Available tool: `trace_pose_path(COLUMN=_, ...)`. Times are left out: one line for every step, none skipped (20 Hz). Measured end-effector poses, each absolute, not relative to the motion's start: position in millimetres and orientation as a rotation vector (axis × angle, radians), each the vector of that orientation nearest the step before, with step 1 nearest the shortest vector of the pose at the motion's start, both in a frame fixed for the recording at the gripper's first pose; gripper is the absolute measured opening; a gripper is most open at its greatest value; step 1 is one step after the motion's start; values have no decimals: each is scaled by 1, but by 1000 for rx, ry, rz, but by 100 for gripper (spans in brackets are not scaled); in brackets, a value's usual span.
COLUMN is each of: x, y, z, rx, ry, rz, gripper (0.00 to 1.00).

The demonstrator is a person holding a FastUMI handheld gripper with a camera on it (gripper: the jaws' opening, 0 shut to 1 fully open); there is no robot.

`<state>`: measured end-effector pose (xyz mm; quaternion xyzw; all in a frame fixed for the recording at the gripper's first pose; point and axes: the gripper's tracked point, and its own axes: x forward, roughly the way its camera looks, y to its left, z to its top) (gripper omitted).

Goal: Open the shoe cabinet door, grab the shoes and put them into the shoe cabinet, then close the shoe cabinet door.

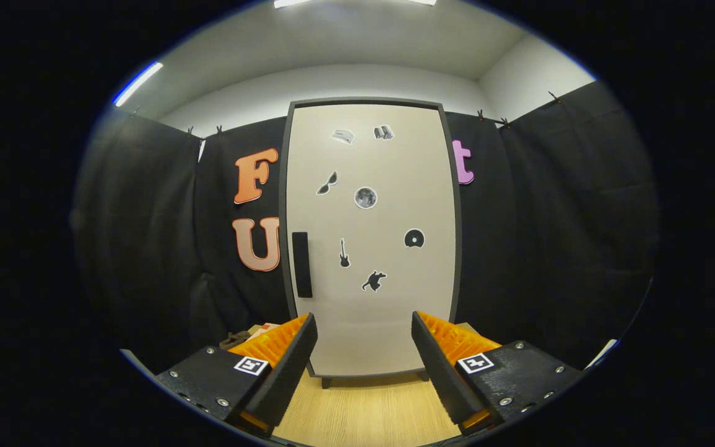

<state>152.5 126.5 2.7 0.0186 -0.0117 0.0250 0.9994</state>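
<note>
The gripper [364, 347] is released, its fingers spread wide and grasping nothing. Straight beyond them stands the shoe cabinet [370, 248] on the wooden floor [364, 410], door closed, its dark handle [301, 264] ahead of the left finger.

- The camera rides on the gripper [364, 360] and looks forward along its two fingers [283, 366], which stand apart at the near edge with nothing between them.
- It faces the cabinet [370, 248] head-on, the shut door filling the middle, the handle [301, 264] on the door's left.
- It sits low, just above the wood floor [364, 416], fairly near the cabinet, its foot just beyond the fingertips.
- Cloth walls [550, 217] show left and right, the ceiling [345, 43] far above.
</note>
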Motion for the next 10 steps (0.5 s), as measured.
trace_pose_path(x=147, y=122, z=5, rx=33, ry=-29, rz=49, gripper=95)
trace_pose_path(x=140, y=121, z=6, rx=31, ry=-27, rz=50, gripper=95)
trace_pose_path(x=134, y=121, z=6, rx=33, ry=-25, rz=50, gripper=95)
trace_pose_path(x=128, y=122, z=8, rx=37, ry=-27, rz=49, gripper=95)
trace_pose_path(x=123, y=123, z=9, rx=27, ry=-30, rz=52, gripper=95)
trace_pose_path(x=120, y=123, z=9, rx=14, ry=-34, rz=52, gripper=95)
trace_pose_path(x=118, y=123, z=8, rx=3, ry=-32, rz=53, gripper=95)
trace_pose_path(x=117, y=123, z=9, rx=-1, ry=-36, rz=53, gripper=95)
trace_pose_path(x=116, y=122, z=10, rx=0, ry=-38, rz=49, gripper=95)
trace_pose_path(x=115, y=121, z=10, rx=4, ry=-39, rz=45, gripper=95)
